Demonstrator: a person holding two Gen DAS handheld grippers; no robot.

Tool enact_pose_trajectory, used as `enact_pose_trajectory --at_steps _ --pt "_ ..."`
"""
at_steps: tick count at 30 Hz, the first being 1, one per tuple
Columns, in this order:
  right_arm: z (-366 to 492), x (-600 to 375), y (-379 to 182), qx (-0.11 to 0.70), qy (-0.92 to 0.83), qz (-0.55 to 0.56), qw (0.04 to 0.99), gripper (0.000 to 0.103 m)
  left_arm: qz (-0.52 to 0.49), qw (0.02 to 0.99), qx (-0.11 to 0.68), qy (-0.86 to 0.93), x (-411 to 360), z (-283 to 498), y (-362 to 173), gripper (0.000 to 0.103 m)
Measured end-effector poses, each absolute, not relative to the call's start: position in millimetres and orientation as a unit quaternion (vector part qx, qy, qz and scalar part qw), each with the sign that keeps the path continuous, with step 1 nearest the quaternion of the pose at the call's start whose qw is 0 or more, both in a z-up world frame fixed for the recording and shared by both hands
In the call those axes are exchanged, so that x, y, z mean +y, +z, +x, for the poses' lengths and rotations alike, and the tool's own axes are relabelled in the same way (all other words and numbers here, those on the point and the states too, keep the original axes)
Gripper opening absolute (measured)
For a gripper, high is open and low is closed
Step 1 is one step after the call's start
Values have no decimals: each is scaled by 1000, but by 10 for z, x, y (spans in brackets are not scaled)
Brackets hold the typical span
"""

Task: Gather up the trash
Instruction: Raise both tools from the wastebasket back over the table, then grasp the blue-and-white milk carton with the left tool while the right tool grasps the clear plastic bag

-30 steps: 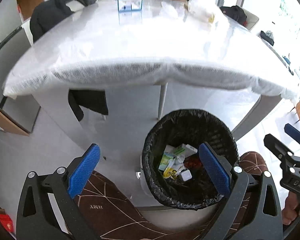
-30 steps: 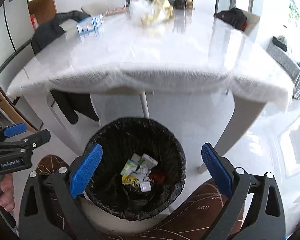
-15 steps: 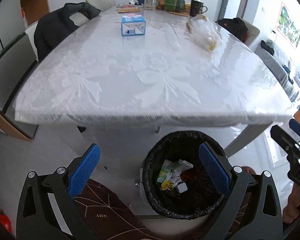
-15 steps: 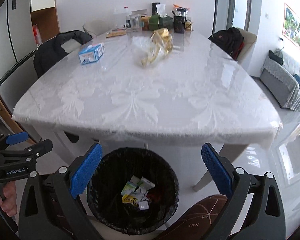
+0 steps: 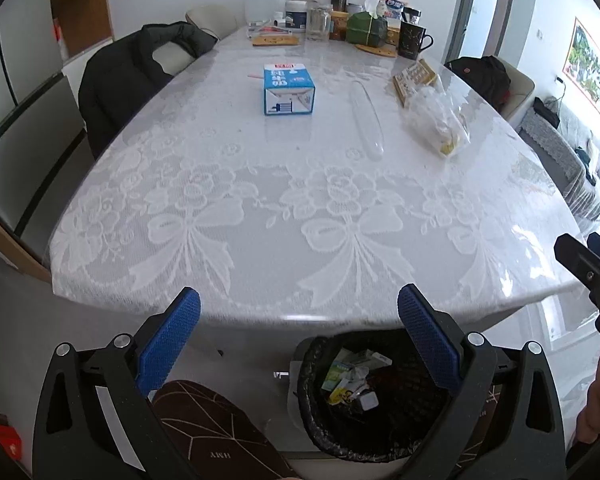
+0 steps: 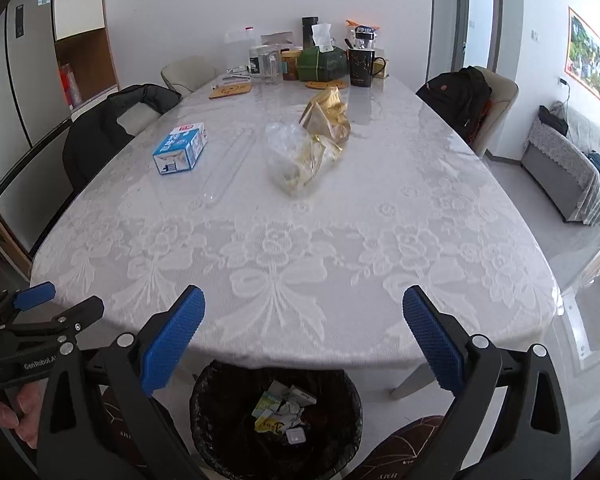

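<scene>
A black-lined trash bin (image 5: 384, 436) (image 6: 220, 440) stands on the floor under the table's near edge, holding several wrappers. On the lace-covered table (image 5: 300, 208) (image 6: 300, 240) lie a blue and white carton (image 5: 287, 89) (image 6: 181, 153), a clear plastic tube (image 5: 366, 116) (image 6: 226, 166) and a crumpled clear bag with yellow scraps (image 5: 436, 120) (image 6: 300, 160), a gold wrapper (image 6: 329, 114) behind it. My left gripper (image 5: 299, 330) (image 6: 60, 306) is open and empty, above the bin. My right gripper (image 6: 304, 332) (image 5: 584, 252) is open too, nothing between its fingers.
Jars, a jug, a green tissue box (image 6: 323, 63) and a black mug (image 5: 412, 42) crowd the table's far end. A chair with a black jacket (image 5: 136, 76) stands at the left, a chair with a black backpack (image 6: 462, 98) at the right. My patterned knees flank the bin.
Both grippers have risen from looking down into the bin to above the table's edge, so the tabletop and its litter have come into full view. Both stayed open.
</scene>
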State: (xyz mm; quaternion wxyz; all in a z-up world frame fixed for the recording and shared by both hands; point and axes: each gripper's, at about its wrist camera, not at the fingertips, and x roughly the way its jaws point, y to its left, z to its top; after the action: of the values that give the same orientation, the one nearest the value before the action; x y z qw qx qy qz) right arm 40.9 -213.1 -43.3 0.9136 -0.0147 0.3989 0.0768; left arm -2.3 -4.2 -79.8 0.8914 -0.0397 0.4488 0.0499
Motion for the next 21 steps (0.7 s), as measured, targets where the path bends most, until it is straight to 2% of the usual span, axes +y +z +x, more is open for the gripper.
enact_pose_trajectory --at_steps 21 --pt "1421 -2134 -637 436 64 -4 898 95 -39 875 480 48 70 1079 -875 97"
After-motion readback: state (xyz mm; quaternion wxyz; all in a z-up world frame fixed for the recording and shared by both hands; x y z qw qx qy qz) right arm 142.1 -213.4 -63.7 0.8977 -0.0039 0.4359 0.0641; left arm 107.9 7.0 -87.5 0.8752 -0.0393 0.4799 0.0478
